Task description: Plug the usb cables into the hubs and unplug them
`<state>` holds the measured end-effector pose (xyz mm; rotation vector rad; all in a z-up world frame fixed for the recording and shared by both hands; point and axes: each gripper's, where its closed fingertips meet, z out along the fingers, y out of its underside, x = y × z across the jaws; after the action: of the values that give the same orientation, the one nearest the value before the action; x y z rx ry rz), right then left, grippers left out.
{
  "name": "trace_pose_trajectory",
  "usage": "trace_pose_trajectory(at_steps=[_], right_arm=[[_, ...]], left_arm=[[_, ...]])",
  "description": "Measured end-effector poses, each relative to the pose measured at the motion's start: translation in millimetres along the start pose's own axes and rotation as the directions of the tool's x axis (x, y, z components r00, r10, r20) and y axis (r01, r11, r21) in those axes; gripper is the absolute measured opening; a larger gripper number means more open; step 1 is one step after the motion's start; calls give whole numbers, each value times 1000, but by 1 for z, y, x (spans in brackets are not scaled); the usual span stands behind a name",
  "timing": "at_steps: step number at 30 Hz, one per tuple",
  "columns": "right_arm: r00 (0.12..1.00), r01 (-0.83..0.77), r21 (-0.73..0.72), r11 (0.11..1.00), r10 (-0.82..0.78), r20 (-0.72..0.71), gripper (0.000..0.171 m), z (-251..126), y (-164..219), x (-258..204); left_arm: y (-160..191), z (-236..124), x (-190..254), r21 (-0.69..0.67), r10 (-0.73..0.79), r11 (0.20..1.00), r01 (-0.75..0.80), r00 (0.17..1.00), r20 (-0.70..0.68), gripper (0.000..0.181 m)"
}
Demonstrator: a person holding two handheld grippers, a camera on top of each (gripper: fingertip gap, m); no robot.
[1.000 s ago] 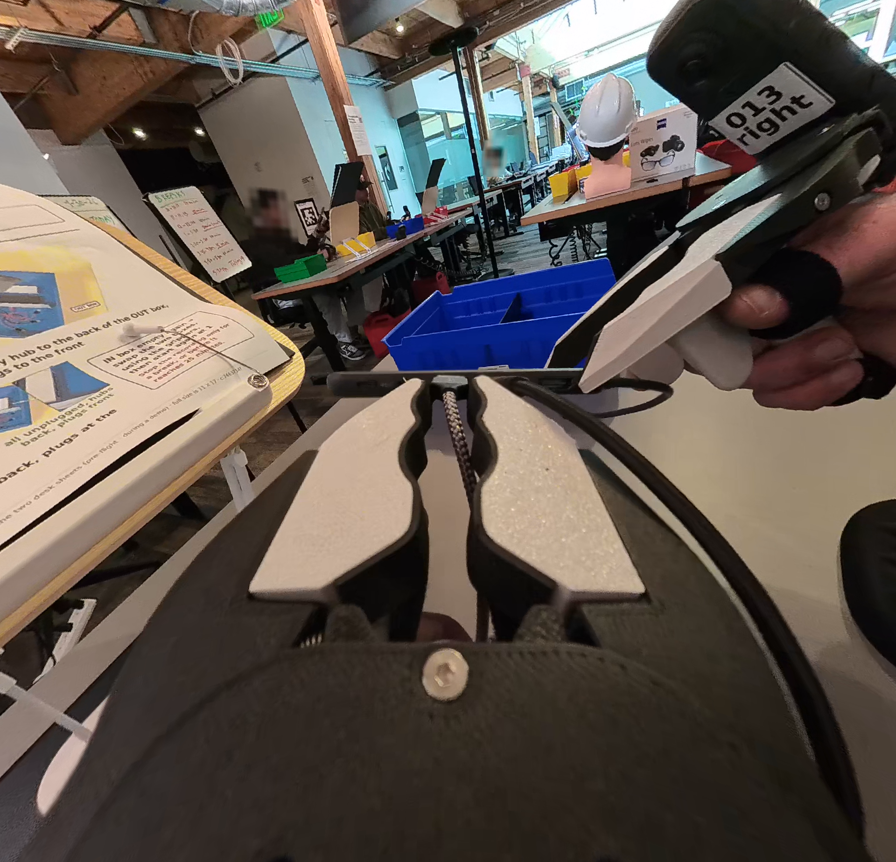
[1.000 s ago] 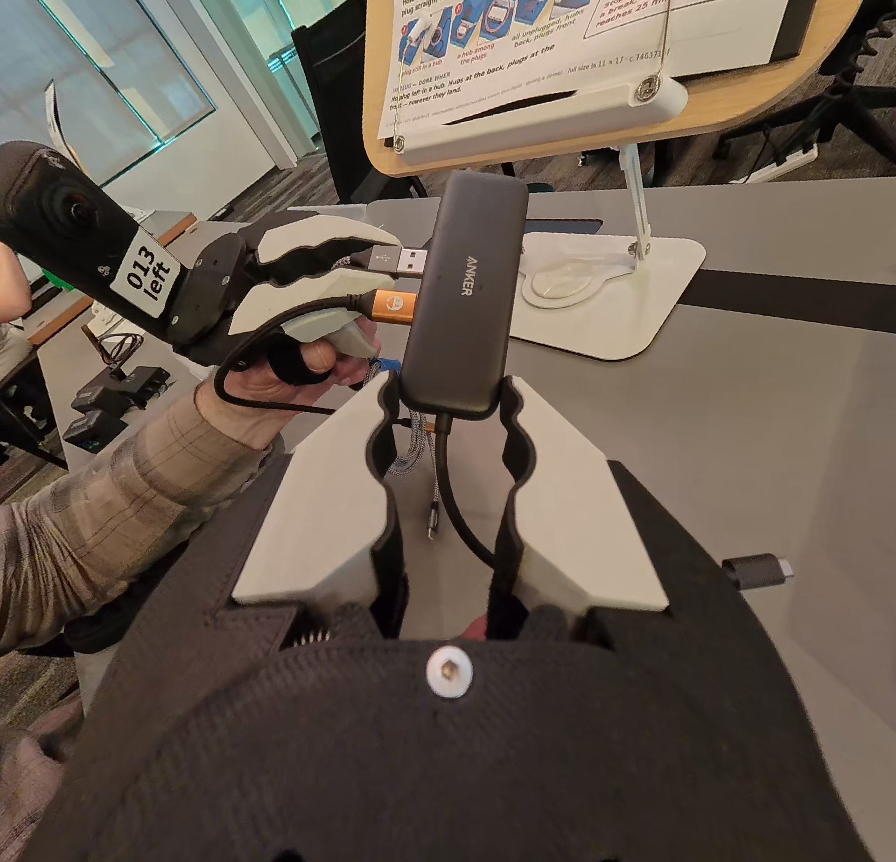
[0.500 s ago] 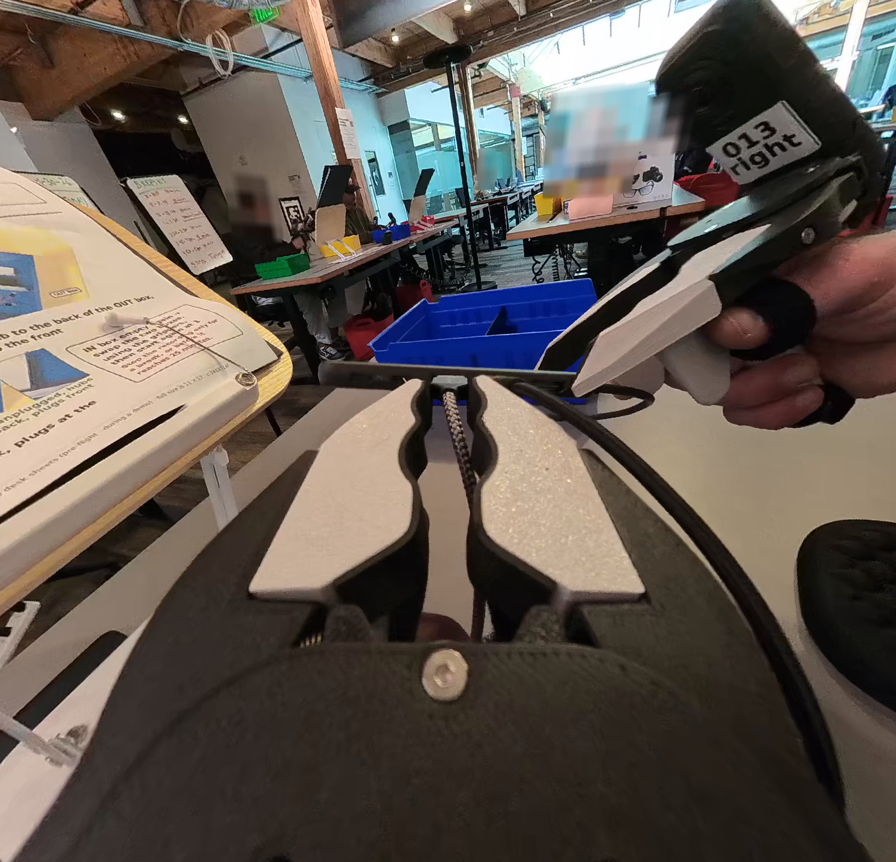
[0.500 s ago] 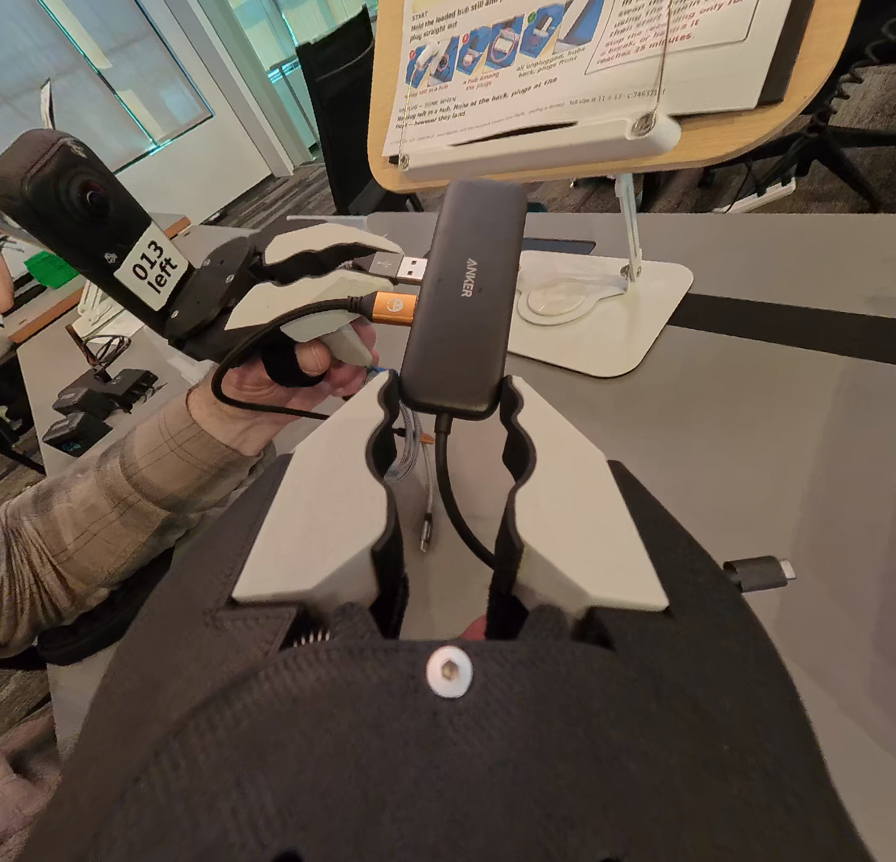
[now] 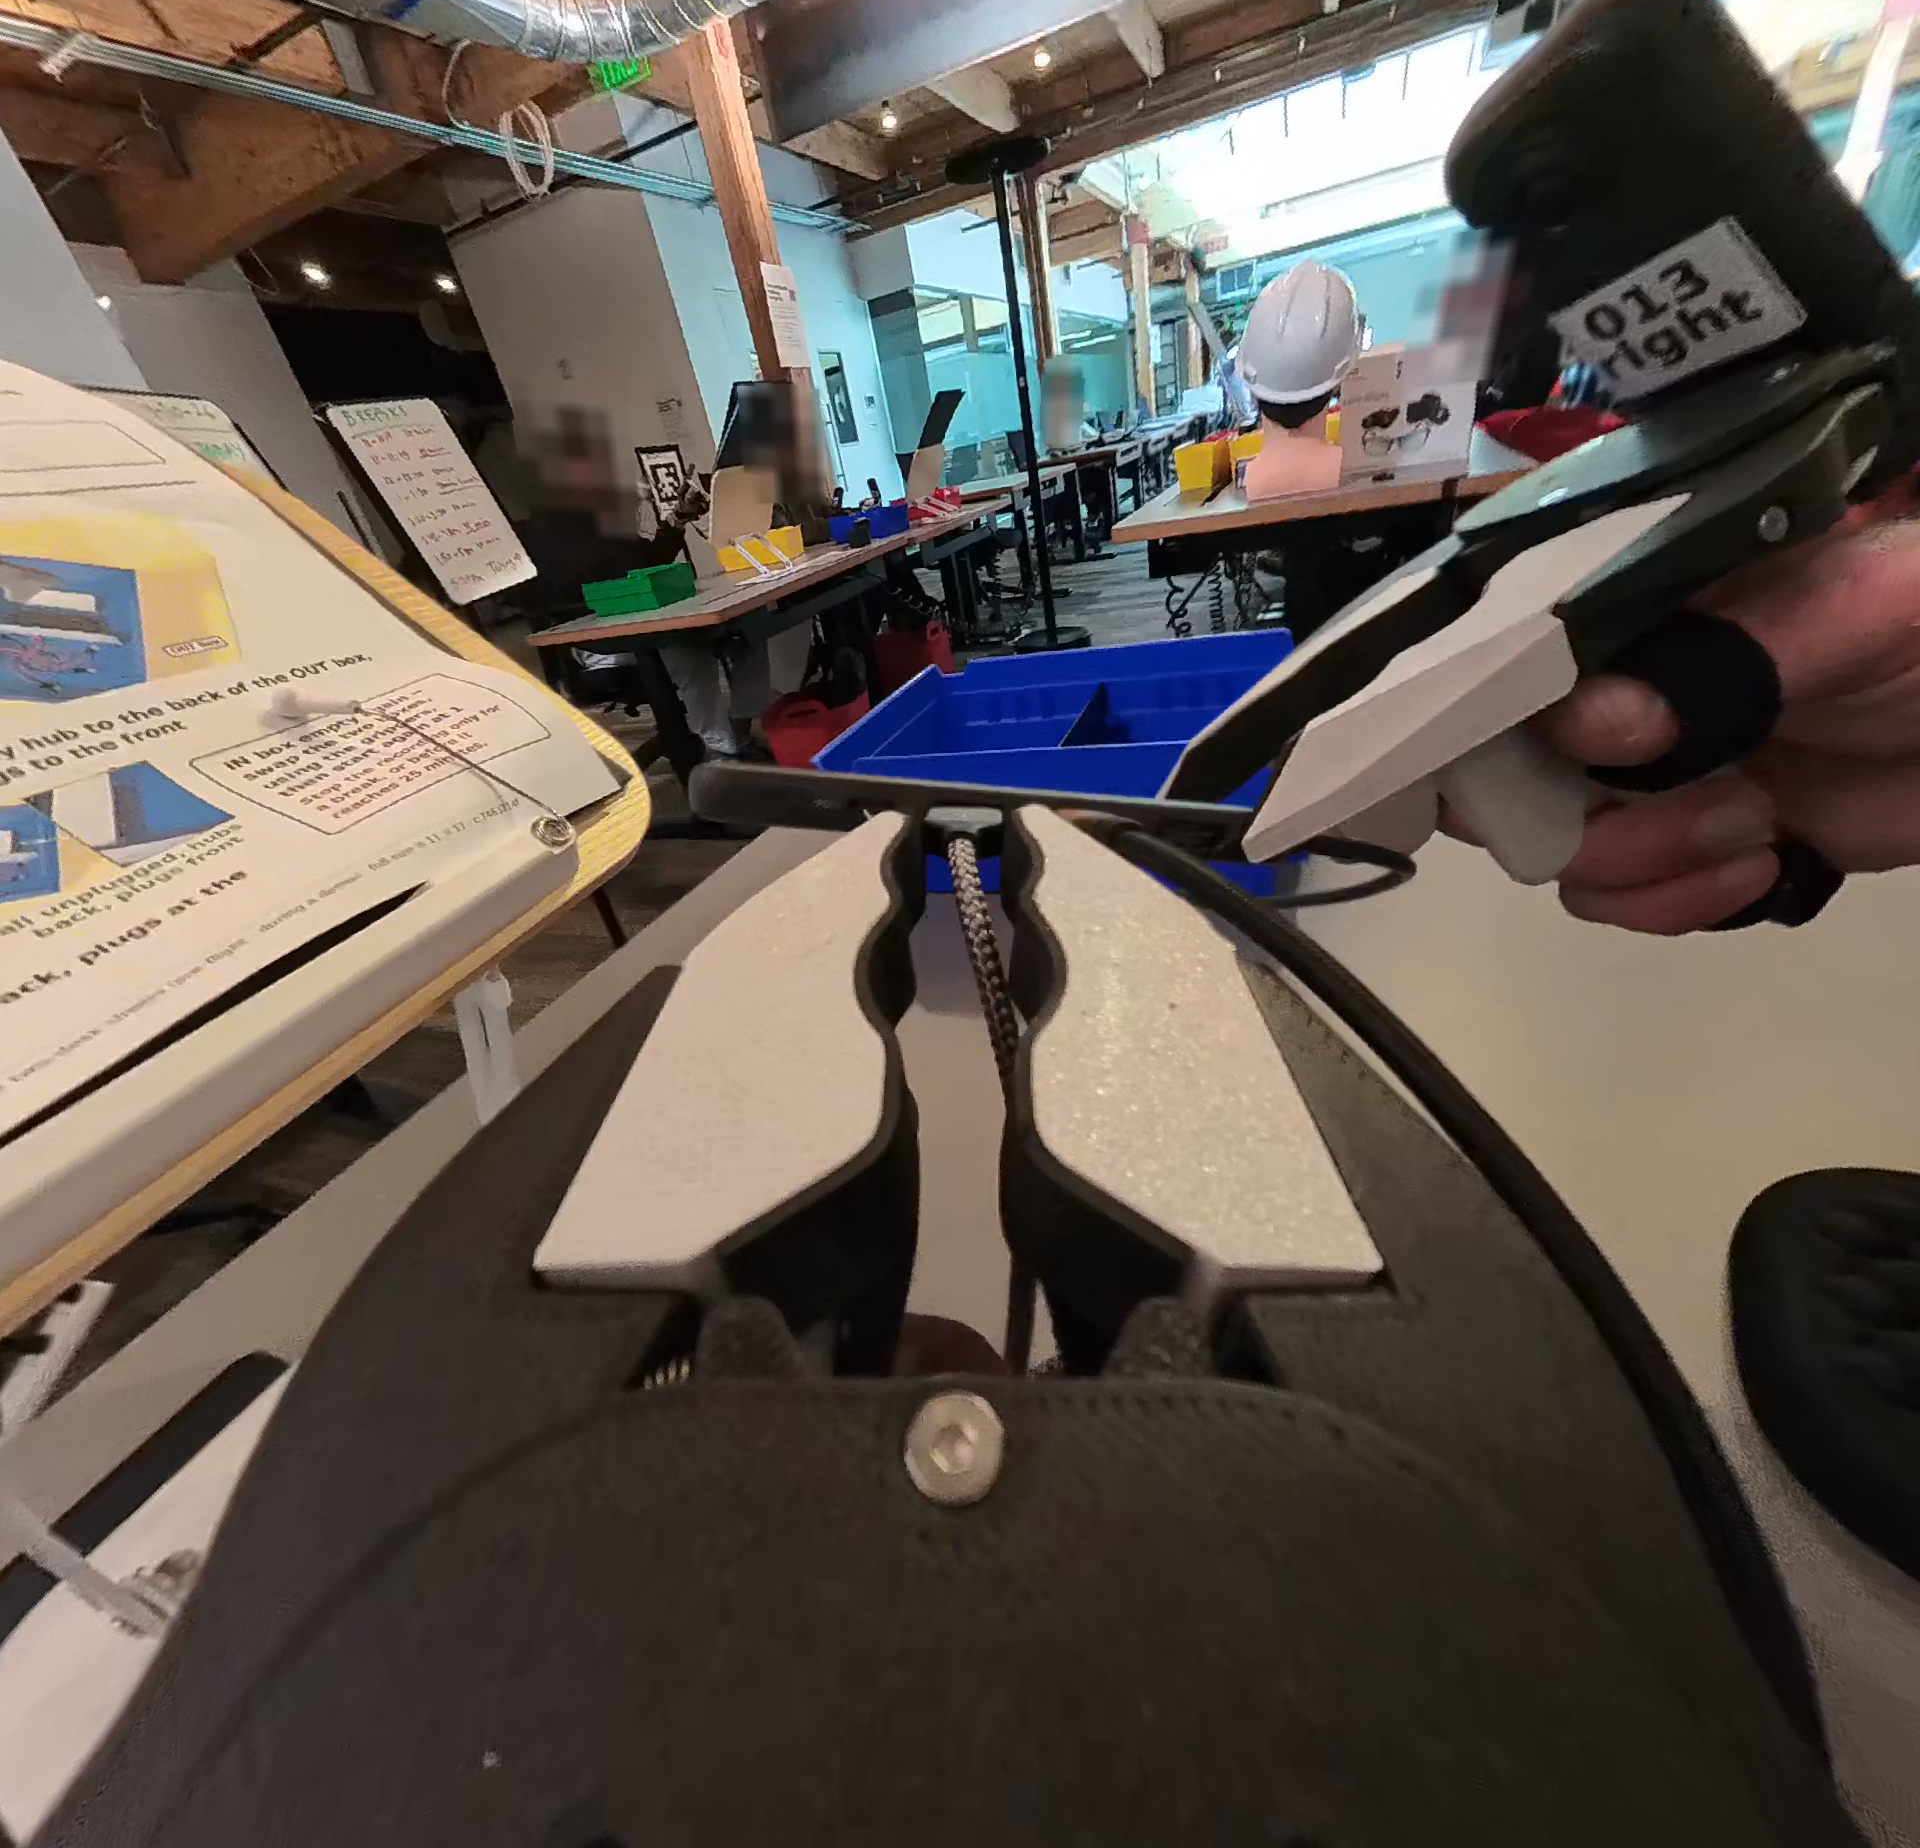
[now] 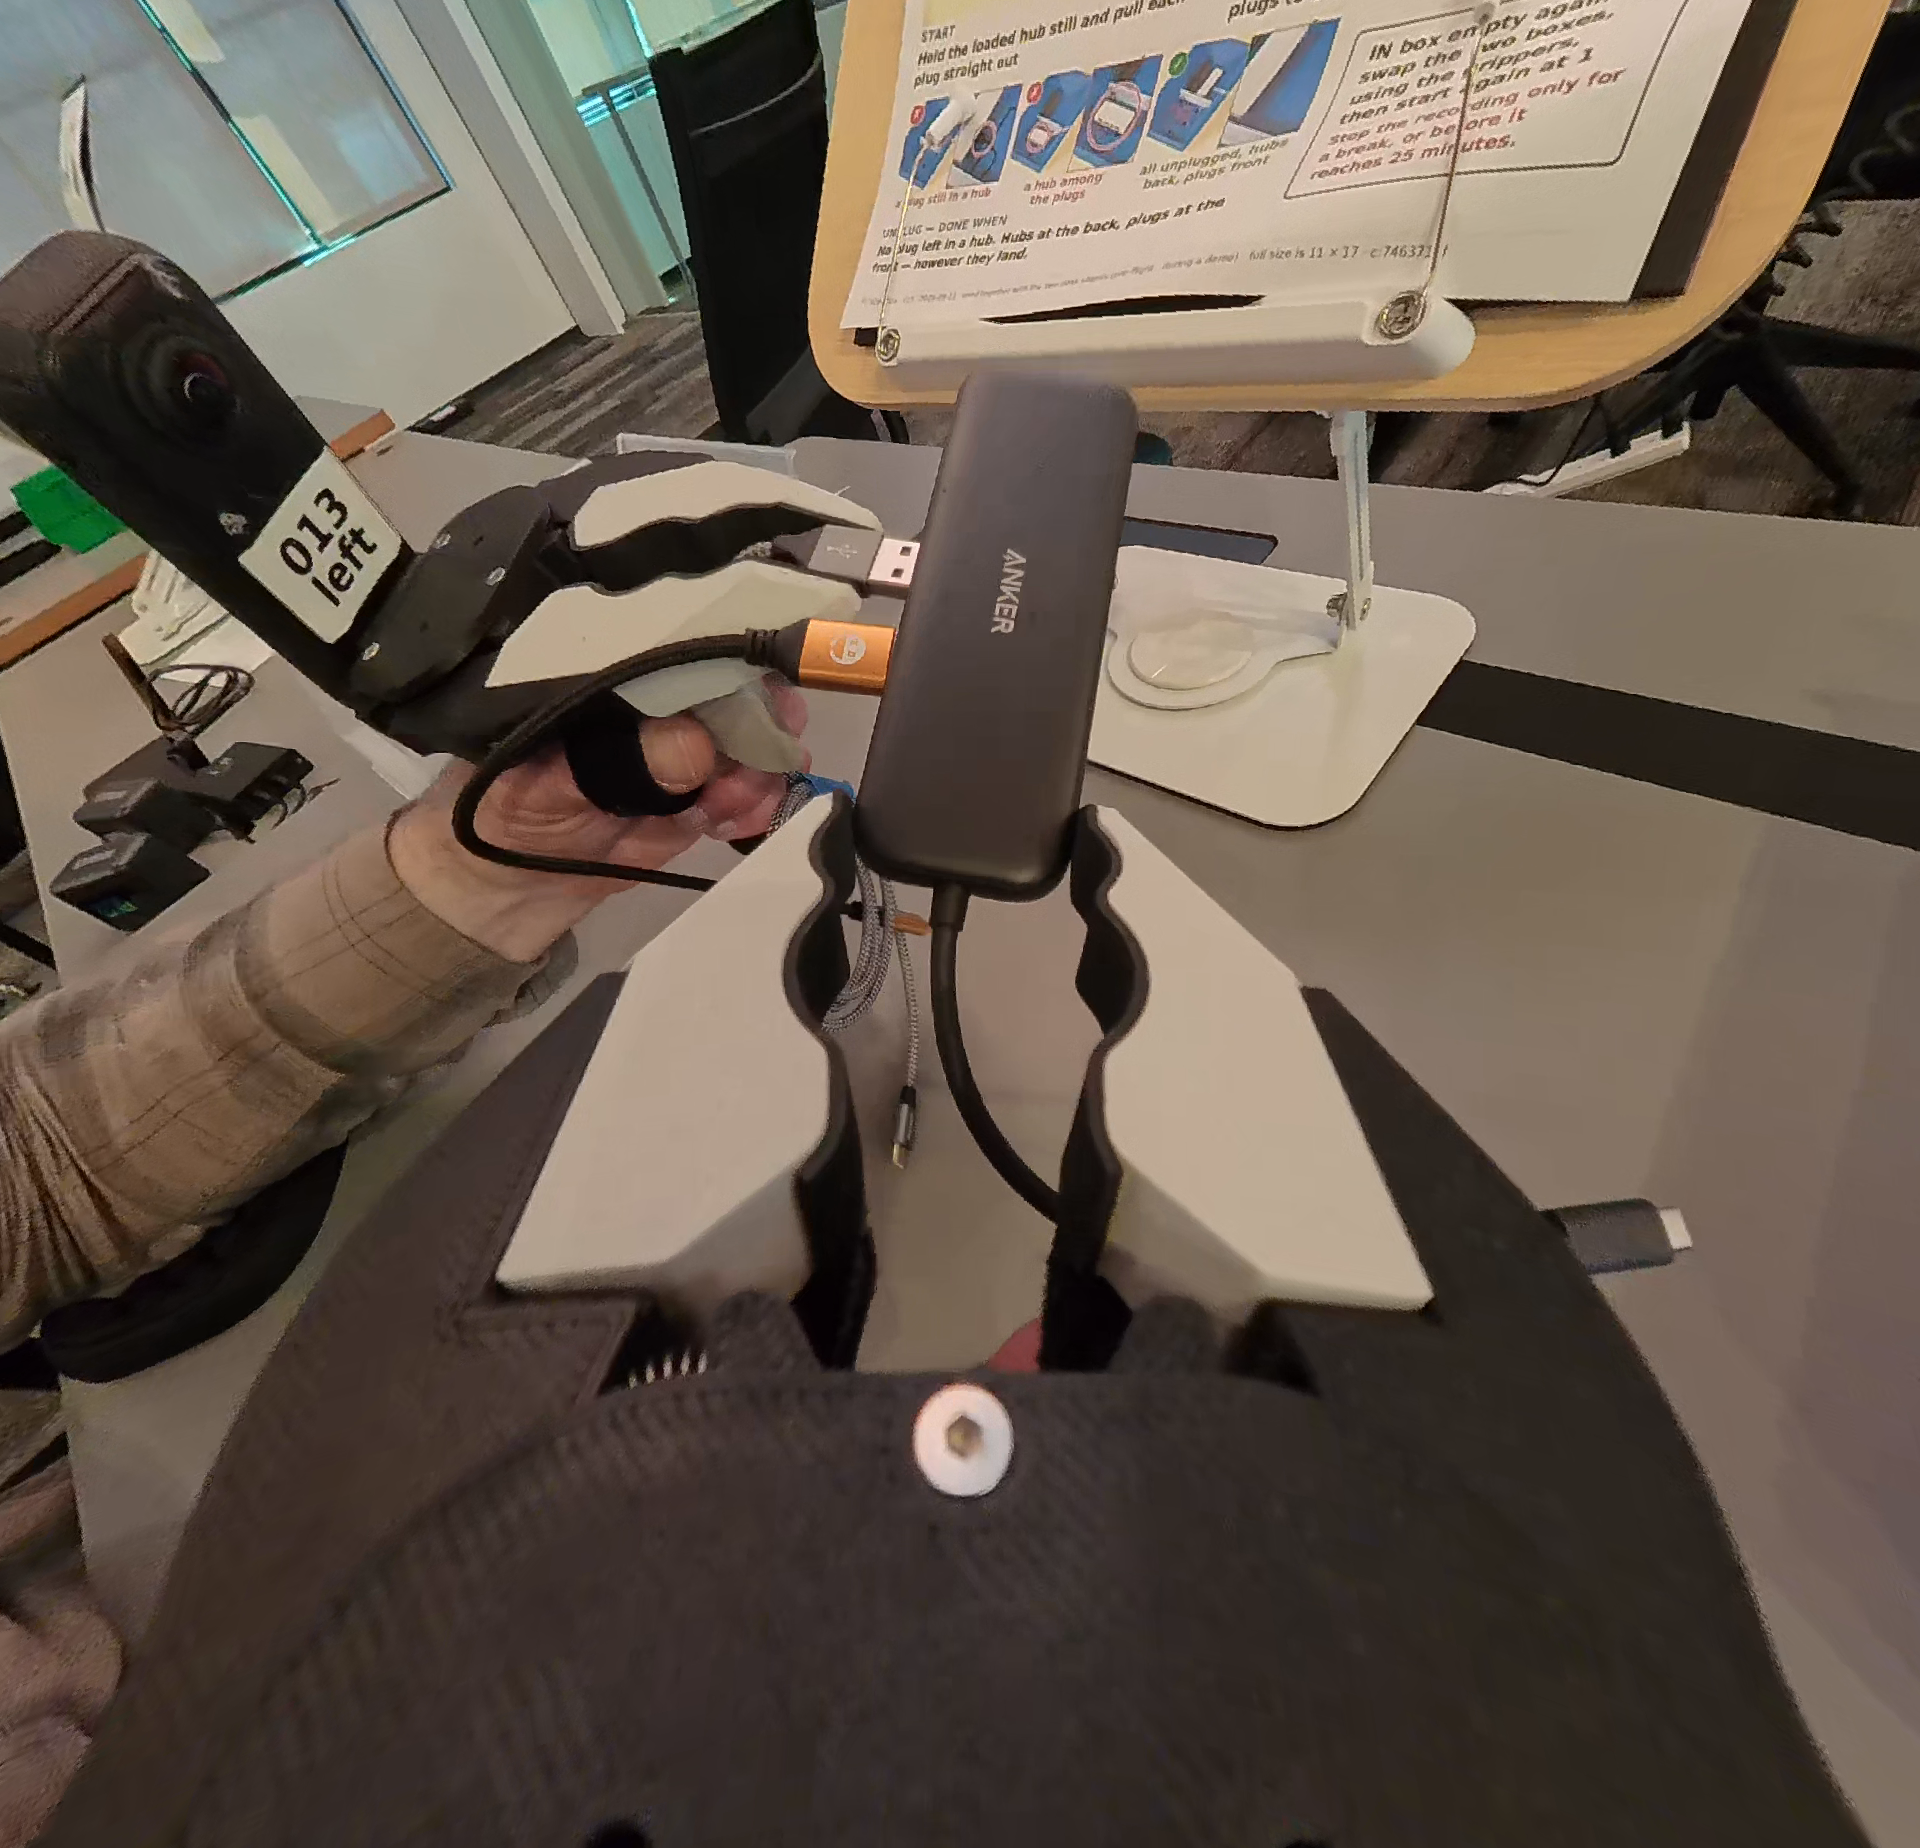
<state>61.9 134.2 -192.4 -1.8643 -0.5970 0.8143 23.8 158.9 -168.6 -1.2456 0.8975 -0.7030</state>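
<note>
1. Grey surface (image 6: 1558,967) under both claws carries a white stand (image 6: 1299,697) with an instruction sheet, just beyond the hub.
2. Right claw (image 6: 961,842) is clamped on the near end of the hub (image 6: 997,635), a slim dark slab with rounded corners, pointing away; its black lead drops between the fingers.
3. Left claw (image 6: 868,577), left of the hub, grips a silver plug (image 6: 862,562) with its metal tip at the hub's side edge.
4. Orange plug (image 6: 847,655) sits in the hub just nearer, below the silver one.
</note>
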Motion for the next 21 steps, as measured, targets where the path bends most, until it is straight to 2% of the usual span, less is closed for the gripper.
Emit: trace_pose_trajectory(at_steps=[11,21], right_arm=[[999,47,-39,998,-47,6,40,-3,0,-3],[993,119,-71,990,-117,30,40,-4,-2,-8]], left_arm=[[-4,-2,4,-2,89,996,-89,996,1,14],[-9,-5,6,41,100,994,-99,995,-15,14]])
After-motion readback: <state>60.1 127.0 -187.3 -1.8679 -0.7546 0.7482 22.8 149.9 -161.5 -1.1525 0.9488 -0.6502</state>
